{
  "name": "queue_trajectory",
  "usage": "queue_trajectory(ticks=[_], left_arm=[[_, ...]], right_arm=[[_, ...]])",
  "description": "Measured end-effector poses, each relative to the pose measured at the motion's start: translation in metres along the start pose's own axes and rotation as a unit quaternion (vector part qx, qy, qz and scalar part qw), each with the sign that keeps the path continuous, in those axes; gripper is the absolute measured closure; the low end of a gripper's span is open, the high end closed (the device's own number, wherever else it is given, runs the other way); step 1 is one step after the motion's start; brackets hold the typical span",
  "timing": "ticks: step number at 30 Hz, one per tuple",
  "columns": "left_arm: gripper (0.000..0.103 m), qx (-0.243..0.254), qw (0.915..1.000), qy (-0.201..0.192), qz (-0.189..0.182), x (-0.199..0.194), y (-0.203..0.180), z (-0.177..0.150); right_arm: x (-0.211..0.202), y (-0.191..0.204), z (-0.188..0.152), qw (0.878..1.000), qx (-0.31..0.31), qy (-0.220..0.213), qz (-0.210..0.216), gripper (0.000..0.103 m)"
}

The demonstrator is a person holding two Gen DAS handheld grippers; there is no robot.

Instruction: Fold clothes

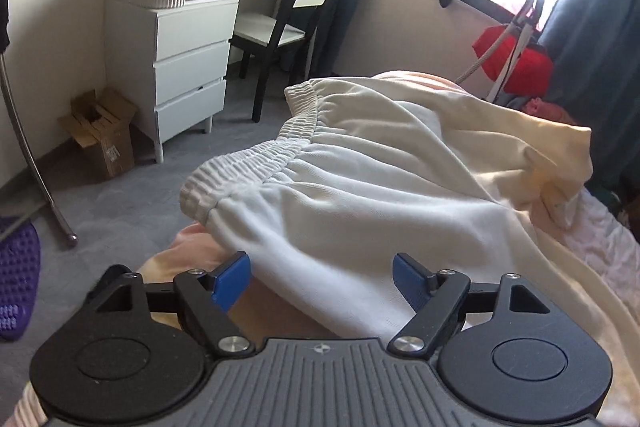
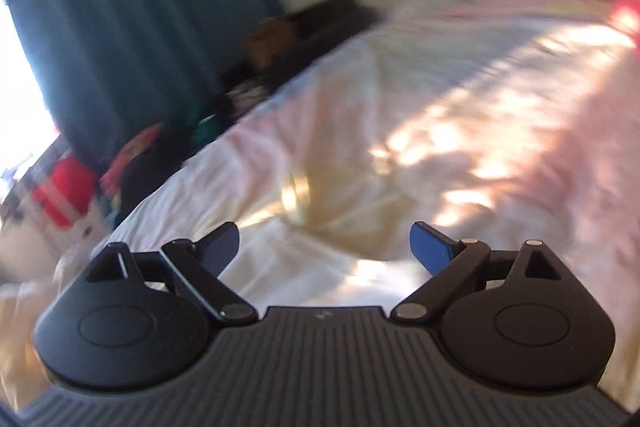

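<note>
White garment (image 1: 360, 195) with gathered elastic waistband (image 1: 256, 163), soft knit fabric, lying crumpled on the bed, waistband facing the bed's edge and curving across it, body bunched into folds, far end rumpled and cream in sunlight, unfolded

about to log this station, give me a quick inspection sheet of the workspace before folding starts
surface: bed with a pale cover, sunlit patches in the right wrist view, which is blurred
job's things: white garment with elastic waistband lying rumpled on the bed, not yet folded
clutter: cardboard box on the floor by the white drawers; red bag under the window
grippers: left gripper open, its fingers either side of the garment's near edge; right gripper open over the bedding, holding nothing
cables: a pale cord runs across the red bag
surroundings: chair, dressing table, teal curtains, bright window
</note>
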State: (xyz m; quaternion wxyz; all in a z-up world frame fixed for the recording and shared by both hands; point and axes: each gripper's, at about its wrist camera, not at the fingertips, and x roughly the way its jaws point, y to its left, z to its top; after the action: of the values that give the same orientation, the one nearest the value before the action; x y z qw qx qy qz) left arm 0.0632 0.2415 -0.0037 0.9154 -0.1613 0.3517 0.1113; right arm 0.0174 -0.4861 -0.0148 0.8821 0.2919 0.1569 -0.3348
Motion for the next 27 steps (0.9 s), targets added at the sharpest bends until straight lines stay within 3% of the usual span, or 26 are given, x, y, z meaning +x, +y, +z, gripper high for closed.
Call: queue_trajectory(ticks=[3,7,12,15,18,22,27], left_arm=[[0.019,0.034,0.9991,-0.025,0.0,-0.015,-0.026,-0.004],[0.016,0.083,0.9949,-0.054,-0.02,-0.028,-0.078,-0.013],[0.013,0.118,0.9873,-0.057,-0.089,-0.031,-0.162,-0.04],[0.008,0.152,0.9762,-0.045,-0.148,-0.018,-0.208,-0.067],[0.008,0.19,0.9651,-0.043,-0.174,0.007,-0.239,-0.1],[0.009,0.22,0.9582,-0.03,-0.18,0.041,-0.254,-0.129],[0.009,0.231,0.9581,-0.023,-0.168,0.068,-0.255,-0.14]], right_arm=[[0.017,0.023,-0.006,0.997,-0.064,0.009,0.044,0.009],[0.045,0.032,-0.012,0.995,-0.072,0.017,0.061,0.009],[0.074,0.031,-0.017,0.996,-0.062,0.026,0.051,0.009],[0.087,0.034,-0.022,0.995,-0.094,0.027,0.028,0.009],[0.097,0.039,-0.025,0.991,-0.127,0.028,0.027,0.009],[0.118,0.039,-0.029,0.989,-0.143,0.037,0.015,0.009],[0.147,0.04,-0.04,0.985,-0.159,0.058,0.0,0.01]])
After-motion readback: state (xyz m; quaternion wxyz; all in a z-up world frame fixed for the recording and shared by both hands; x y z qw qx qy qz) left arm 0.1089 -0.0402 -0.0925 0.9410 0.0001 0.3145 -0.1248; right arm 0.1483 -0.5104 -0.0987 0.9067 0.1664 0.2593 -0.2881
